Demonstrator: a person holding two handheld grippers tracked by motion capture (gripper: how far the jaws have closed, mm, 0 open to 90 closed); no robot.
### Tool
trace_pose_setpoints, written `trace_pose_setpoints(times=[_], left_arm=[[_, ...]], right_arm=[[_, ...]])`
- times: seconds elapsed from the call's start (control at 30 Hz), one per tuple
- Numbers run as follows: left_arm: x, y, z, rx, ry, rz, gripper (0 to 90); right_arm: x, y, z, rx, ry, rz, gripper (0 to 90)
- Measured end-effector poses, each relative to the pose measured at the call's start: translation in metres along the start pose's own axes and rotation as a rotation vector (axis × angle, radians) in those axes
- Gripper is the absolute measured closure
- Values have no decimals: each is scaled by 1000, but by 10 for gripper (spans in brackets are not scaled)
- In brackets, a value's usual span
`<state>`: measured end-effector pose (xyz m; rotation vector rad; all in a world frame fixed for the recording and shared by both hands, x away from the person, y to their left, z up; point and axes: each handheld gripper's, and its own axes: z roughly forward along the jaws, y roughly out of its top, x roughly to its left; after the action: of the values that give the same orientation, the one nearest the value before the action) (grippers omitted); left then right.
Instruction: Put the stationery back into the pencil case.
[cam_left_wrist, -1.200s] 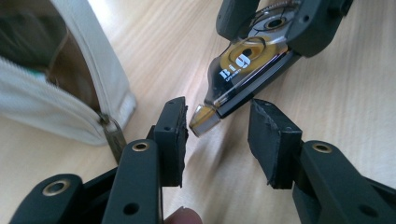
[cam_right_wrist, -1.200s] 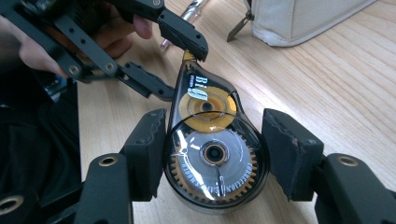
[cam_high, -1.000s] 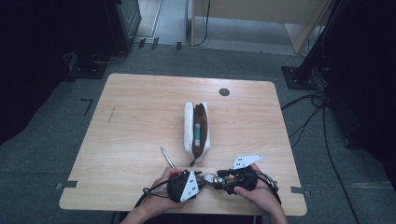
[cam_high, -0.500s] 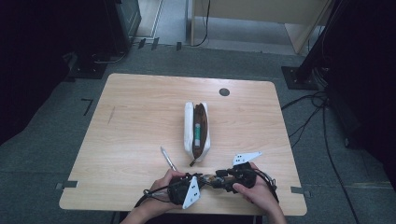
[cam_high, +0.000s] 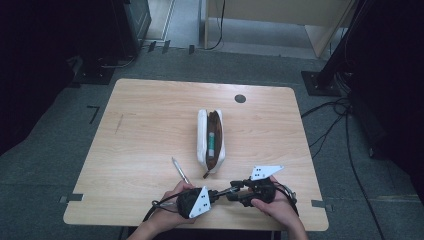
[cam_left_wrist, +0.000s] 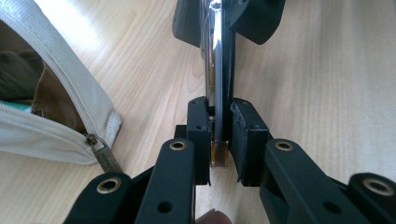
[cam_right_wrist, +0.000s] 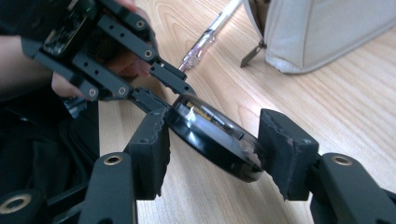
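Black flat disc-shaped case (cam_right_wrist: 212, 140) sits clamped between both my hand-held grippers, left (cam_left_wrist: 219, 135) just closed on its edge, right (cam_right_wrist: 212, 151) gripping its rim; packing it into the open pencil pouch (cam_high: 210, 140) remains, I judge.

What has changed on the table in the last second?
The left gripper has just closed its fingers on the flat black disc, which the right gripper holds by its rim. The pencil case, the pen and the right gripper stayed where they were.
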<state>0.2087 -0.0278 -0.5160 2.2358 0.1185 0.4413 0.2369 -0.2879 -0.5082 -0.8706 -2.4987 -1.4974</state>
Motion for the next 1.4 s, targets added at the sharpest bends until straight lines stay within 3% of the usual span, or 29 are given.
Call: trace_pose_setpoints(times=[0.17, 0.27, 0.43, 0.57, 0.63, 0.77, 0.9, 1.0, 1.1, 1.4], left_arm=[[12, -4, -7, -15, -111, -86, 795], [15, -5, -10, -17, -133, -99, 792], [19, -7, -10, -6, -119, -123, 730], [20, -7, -11, -15, -98, -152, 690], [24, -7, -13, -33, -97, -188, 666], [32, -7, -21, -52, -52, -260, 489], [38, -10, -34, -96, -32, -332, 382], [39, -10, -43, -92, -10, -330, 324], [40, -13, -50, -67, 28, -320, 252], [53, -39, -70, -33, 149, -397, 166]], right_arm=[[7, 0, -2, 7, -17, -111, 562], [9, 1, -2, 17, -10, -149, 603], [15, 1, -3, 23, 6, -209, 723], [21, 3, -3, 28, -8, -248, 744], [22, 5, -5, 18, -20, -252, 745], [23, 8, -10, -11, -75, -242, 745], [27, 12, -16, -58, -126, -240, 745], [32, 19, -21, -104, -111, -206, 745], [37, 24, -24, -121, -129, -189, 745], [48, 48, -28, -193, -235, -104, 744]])
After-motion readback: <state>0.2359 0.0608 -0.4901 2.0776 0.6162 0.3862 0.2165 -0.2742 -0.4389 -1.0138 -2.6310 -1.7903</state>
